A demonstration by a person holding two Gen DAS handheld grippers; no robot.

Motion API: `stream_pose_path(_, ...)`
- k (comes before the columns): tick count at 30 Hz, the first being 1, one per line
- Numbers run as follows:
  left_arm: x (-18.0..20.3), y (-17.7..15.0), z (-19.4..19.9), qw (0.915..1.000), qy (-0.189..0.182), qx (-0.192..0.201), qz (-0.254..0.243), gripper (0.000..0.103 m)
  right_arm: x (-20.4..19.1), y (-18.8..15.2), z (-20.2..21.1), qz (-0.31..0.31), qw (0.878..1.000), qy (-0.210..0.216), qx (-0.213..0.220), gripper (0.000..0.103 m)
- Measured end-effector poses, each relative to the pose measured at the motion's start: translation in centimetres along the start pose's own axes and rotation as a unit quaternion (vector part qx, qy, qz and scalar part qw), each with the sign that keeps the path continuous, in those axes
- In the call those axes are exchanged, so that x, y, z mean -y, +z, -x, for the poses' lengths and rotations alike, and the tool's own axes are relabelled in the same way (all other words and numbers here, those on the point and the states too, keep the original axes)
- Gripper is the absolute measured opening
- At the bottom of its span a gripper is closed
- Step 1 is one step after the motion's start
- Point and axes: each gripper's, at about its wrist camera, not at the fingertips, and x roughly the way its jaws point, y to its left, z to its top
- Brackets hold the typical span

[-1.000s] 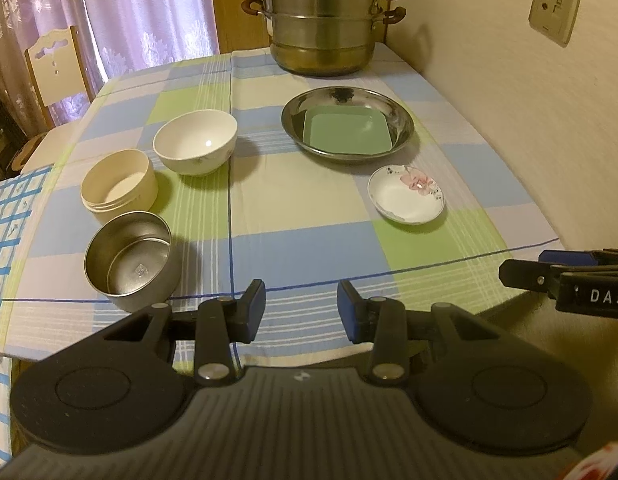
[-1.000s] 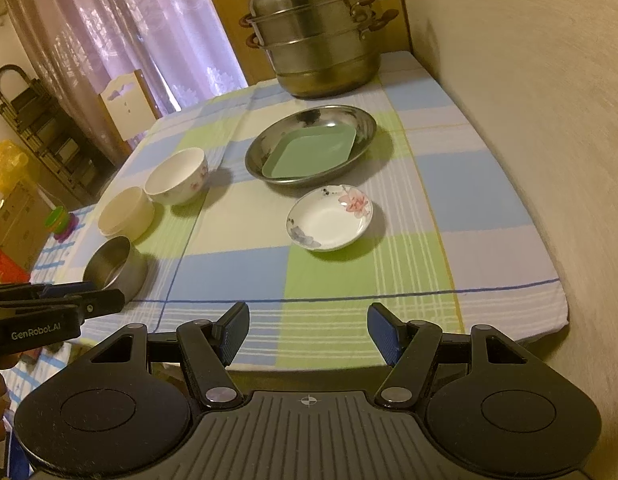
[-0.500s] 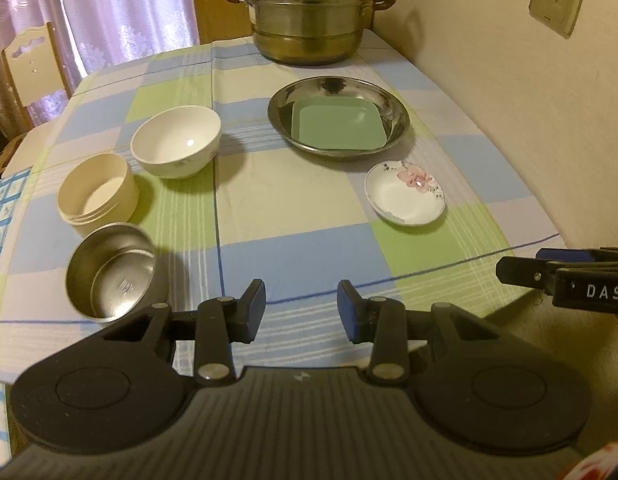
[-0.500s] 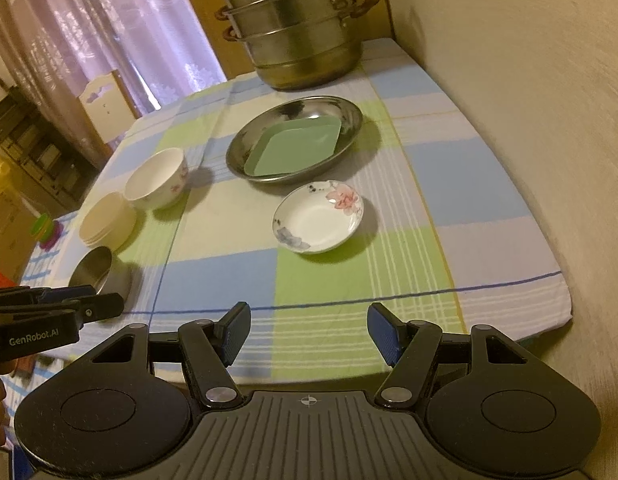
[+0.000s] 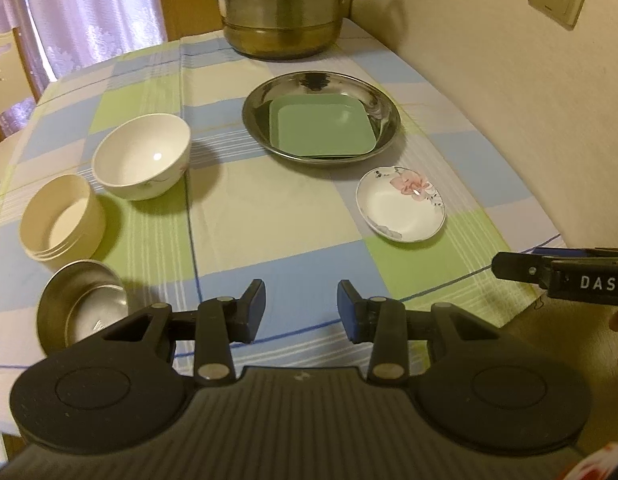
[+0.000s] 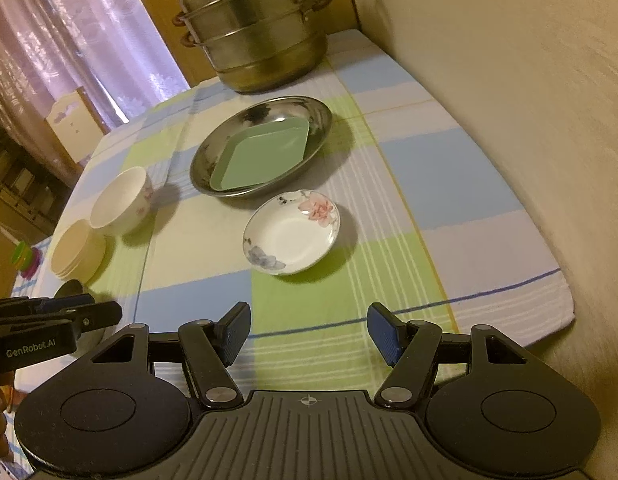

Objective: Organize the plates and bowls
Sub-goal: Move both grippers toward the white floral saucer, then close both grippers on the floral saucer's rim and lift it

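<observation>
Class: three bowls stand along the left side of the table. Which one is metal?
The steel bowl, nearest the table's front edge. The cream ridged bowl behind it and the white china bowl further back are not metal.

Bare tablecloth [image 5: 269, 208] between white bowl [image 5: 143, 156] and floral saucer [image 5: 401, 204]

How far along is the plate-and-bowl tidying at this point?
Done: the green square plate already sits in the steel dish. In hand: nothing; both grippers, left and right, are open. Left: floral saucer, white bowl, cream bowl and steel bowl stand separately.
</observation>
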Motion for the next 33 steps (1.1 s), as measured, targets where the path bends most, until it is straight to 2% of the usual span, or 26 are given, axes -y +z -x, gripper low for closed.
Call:
stream_pose_path(6, 0.1, 1.4, -2.7, 0.9997, -0.022, -0.006, -0.010, 0.036, 0.3, 0.9, -1.9, -0.002, 1.000, -0.009, 0.006, 0.065)
stream_pose_path(10, 0.3, 2.2, -4.6, 0.9994, -0.033, -0.007, -0.013, 0.036, 0.6, 1.5, -3.3, -0.003, 1.000, -0.012, 0.005, 0.055)
stream_pose_path(26, 2.0, 5.8, -9.5, 0.9962, -0.076, -0.007, -0.043, 0.036, 1.8, 3.6, -6.9, -0.018, 1.000, -0.020, 0.010, 0.042)
stream_pose_path(33, 2.8, 6.5, -11.6, 0.9951, -0.087, -0.011, -0.045, 0.032, 2.1, 4.2, -8.3, -0.019, 1.000, -0.021, 0.006, 0.035)
